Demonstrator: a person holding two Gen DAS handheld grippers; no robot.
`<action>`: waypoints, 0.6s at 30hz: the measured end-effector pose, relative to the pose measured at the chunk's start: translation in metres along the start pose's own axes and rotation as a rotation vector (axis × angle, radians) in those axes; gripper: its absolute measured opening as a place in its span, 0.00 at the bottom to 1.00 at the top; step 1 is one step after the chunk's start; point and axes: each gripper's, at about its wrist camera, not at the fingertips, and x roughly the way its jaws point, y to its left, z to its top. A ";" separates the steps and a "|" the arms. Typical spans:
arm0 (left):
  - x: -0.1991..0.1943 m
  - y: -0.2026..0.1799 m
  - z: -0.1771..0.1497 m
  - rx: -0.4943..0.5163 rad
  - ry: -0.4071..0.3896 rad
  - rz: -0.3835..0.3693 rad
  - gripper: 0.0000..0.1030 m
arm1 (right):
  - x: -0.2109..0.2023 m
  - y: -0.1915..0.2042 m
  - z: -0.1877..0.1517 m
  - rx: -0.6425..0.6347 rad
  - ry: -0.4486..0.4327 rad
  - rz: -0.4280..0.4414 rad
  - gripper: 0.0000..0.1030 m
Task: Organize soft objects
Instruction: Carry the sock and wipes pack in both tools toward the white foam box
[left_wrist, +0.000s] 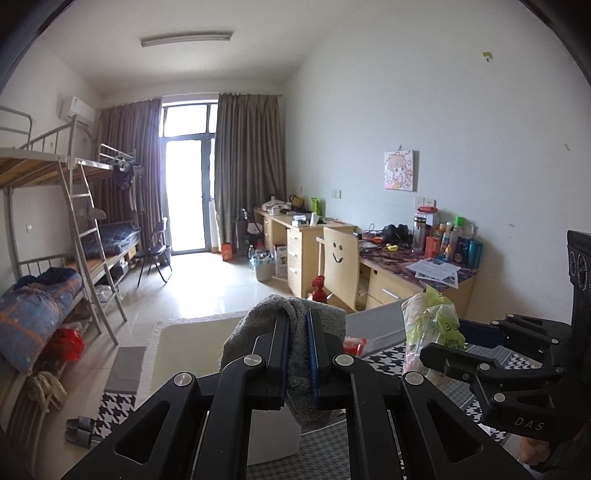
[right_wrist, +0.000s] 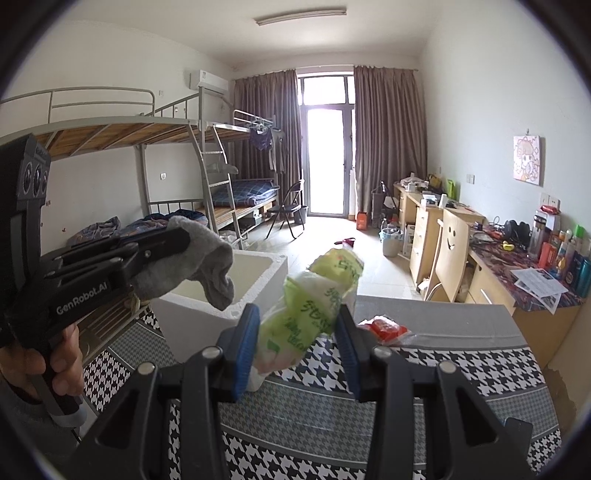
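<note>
Above the white foam box (right_wrist: 236, 291), the left gripper (left_wrist: 298, 354) pinches a limp grey knitted sock (left_wrist: 295, 325). Right of the box, the right gripper (right_wrist: 295, 347) clasps a crinkly green-and-white plastic packet (right_wrist: 314, 306) over the houndstooth tablecloth (right_wrist: 369, 406).

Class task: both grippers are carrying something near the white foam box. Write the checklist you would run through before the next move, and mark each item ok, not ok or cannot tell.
1. Left gripper shut on the grey sock: ok.
2. Right gripper shut on the green plastic packet: ok.
3. White foam box open at the top: ok.
4. Sock hanging over the box opening: ok, in the right wrist view.
5. Box contents: cannot tell, the inside is mostly hidden.
6. Red packet on the houndstooth cloth not yet stowed: not ok.
</note>
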 end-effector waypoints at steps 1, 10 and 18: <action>0.001 0.001 0.000 -0.004 -0.001 0.006 0.09 | 0.001 0.000 0.001 0.000 0.001 0.000 0.45; 0.012 0.018 0.001 -0.030 0.016 0.068 0.09 | 0.012 0.013 0.013 -0.038 0.002 0.028 0.45; 0.018 0.029 0.004 -0.035 0.033 0.101 0.09 | 0.031 0.011 0.010 -0.039 0.060 0.038 0.34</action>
